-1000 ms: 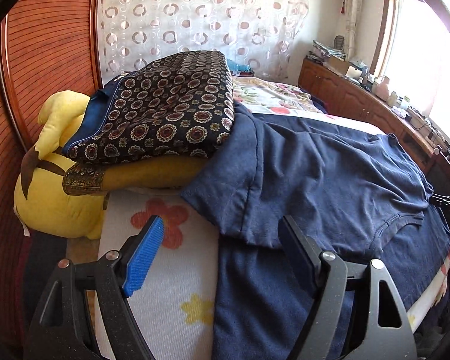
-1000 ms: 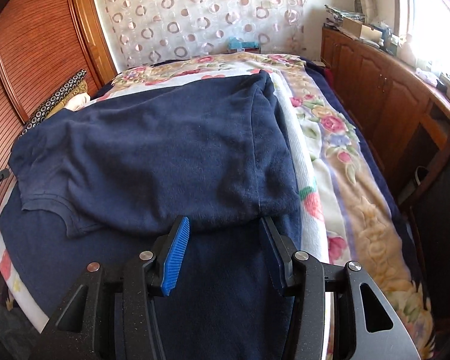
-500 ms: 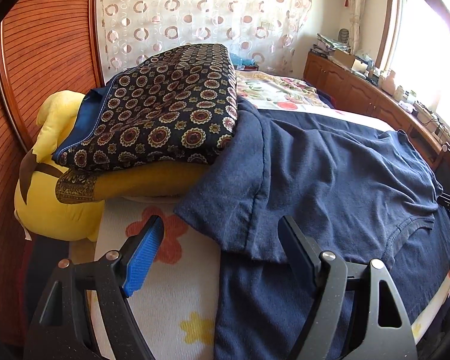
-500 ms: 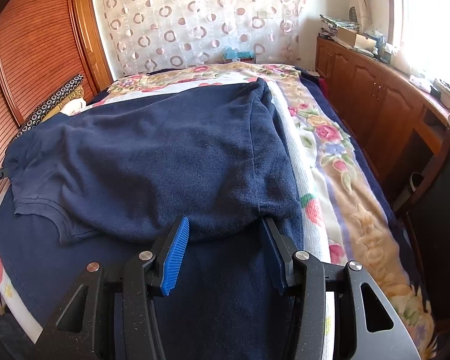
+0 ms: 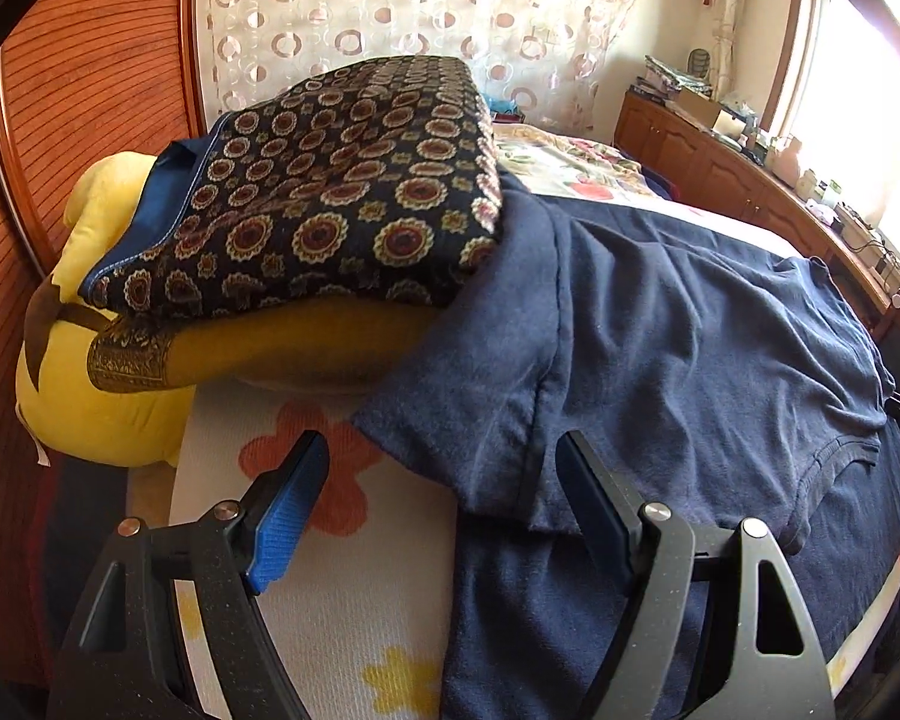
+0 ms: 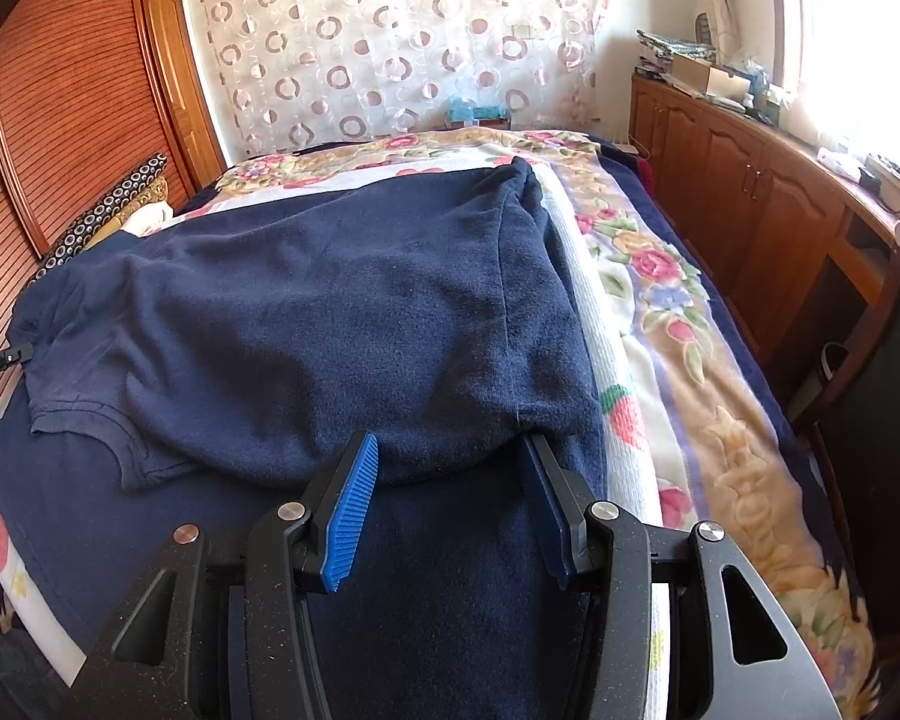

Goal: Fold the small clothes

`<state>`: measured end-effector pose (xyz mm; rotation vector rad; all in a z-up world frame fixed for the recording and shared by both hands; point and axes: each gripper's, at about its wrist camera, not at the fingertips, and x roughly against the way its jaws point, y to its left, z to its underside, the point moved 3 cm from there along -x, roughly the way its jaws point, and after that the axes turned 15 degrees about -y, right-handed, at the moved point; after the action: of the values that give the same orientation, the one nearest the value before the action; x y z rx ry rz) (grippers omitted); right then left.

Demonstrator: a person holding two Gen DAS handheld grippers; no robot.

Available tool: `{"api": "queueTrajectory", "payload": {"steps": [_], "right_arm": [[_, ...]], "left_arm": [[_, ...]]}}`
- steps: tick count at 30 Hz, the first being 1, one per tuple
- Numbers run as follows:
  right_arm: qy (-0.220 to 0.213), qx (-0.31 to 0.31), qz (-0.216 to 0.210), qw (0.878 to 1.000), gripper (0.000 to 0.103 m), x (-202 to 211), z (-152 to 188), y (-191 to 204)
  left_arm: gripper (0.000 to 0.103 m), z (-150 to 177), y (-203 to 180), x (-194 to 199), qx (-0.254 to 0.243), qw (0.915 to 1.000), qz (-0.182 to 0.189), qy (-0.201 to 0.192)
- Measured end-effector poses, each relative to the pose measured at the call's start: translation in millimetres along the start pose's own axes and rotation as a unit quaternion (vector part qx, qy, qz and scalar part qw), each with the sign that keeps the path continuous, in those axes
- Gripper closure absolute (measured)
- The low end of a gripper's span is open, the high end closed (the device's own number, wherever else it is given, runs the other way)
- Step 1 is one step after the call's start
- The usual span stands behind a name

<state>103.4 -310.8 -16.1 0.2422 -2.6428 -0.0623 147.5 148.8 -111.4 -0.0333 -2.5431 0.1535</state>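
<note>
**Navy T-shirt: spread on the bed, no fold visible yet**

Navy T-shirt (image 5: 660,330) lies face-down or face-up (cannot tell which) across a floral bedspread (image 6: 660,324), with what looks like darker navy cloth under its near edge. It seems flattened out; both short sleeves lie out to the sides and the collar edge faces the camera side.

Left to right, left wrist view: yellow plush toy (image 5: 90,372) against the wooden headboard, a patterned cushion (image 5: 330,204) stacked over it and touching the shirt's far sleeve area, then the left sleeve (image 5: 468,414) on the white flowered cover. Left gripper (image 5: 444,510) hovers just above this sleeve's hem, fingers wide apart, nothing between the pads.

Right wrist view: the shirt body, then the right sleeve (image 6: 540,408) bunched at the near edge. Right gripper (image 6: 450,510) sits at that sleeve, fingers about half apart, cloth lying between them; pads do not appear to press on it.

Progress, as judged: early. Garment laid out; no sleeve turned in, no body fold made. Left to do: grasp both sleeves or shoulders, fold inward, then fold lengthwise.
</note>
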Motion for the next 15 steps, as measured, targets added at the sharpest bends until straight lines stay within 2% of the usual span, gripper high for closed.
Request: {"api": "queueTrajectory", "payload": {"steps": [3,5,8,15], "right_arm": [[0.000,0.002,0.001,1.000,0.052,0,0,0],[0.000,0.003,0.002,1.000,0.052,1,0,0],[0.000,0.003,0.001,1.000,0.052,1,0,0],[0.001,0.003,0.000,1.000,0.052,1,0,-1]], "left_arm": [[0.038,-1,0,2,0.004,0.9999,0.009,-0.006],[0.062,-3,-3,5,0.005,0.9997,0.019,-0.013],[0.080,-8,-12,11,-0.003,0.9990,0.037,-0.025],[0.094,-16,-29,23,-0.020,0.9978,0.042,-0.048]]}}
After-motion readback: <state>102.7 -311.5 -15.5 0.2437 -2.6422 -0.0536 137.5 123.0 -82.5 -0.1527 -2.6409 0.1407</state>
